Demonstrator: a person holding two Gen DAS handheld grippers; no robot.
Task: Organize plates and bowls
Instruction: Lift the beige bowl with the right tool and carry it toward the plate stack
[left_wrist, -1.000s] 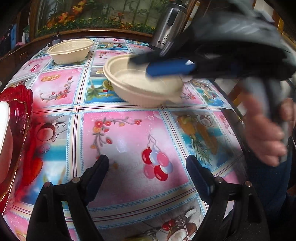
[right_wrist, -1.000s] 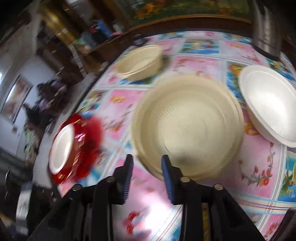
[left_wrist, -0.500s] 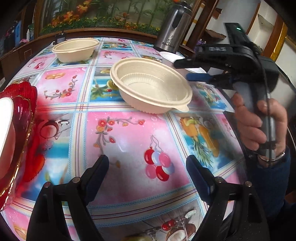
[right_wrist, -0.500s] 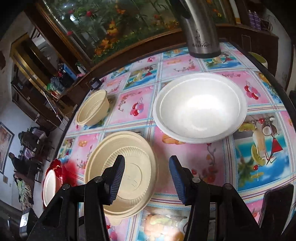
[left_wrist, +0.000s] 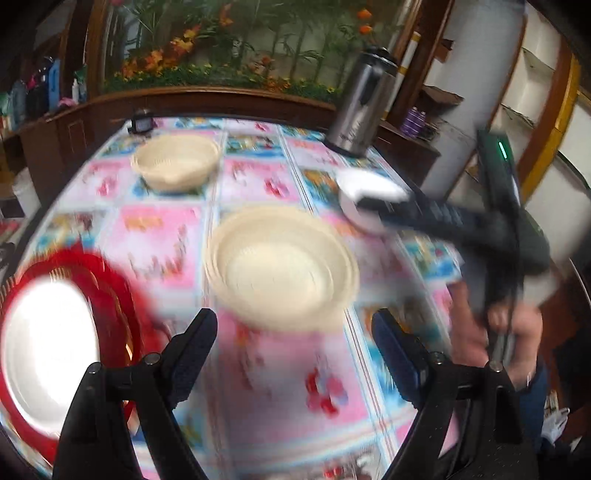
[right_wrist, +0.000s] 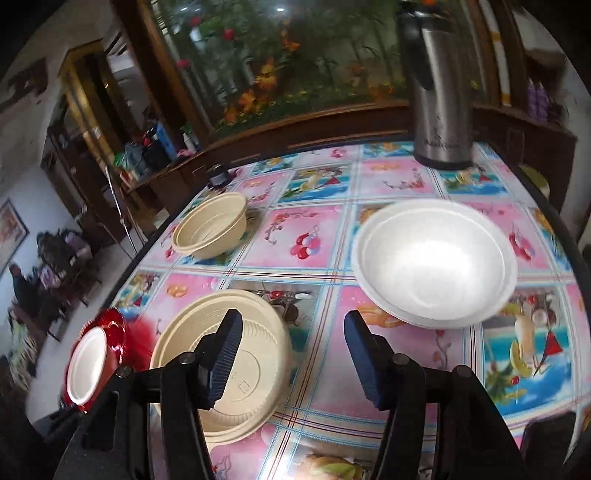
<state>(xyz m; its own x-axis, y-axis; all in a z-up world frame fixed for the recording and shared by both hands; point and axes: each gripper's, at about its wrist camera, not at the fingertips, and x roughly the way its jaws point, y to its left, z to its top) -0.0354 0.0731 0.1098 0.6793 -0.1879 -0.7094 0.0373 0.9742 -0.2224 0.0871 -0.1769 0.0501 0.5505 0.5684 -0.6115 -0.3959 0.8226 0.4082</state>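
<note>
Right gripper jaws opening, nothing between them.

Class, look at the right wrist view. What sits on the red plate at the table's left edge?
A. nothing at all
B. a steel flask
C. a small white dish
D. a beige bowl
C. The red plate carries a small white dish, while the steel flask stands at the far side of the table and the beige bowls sit straight on the cloth.
</note>
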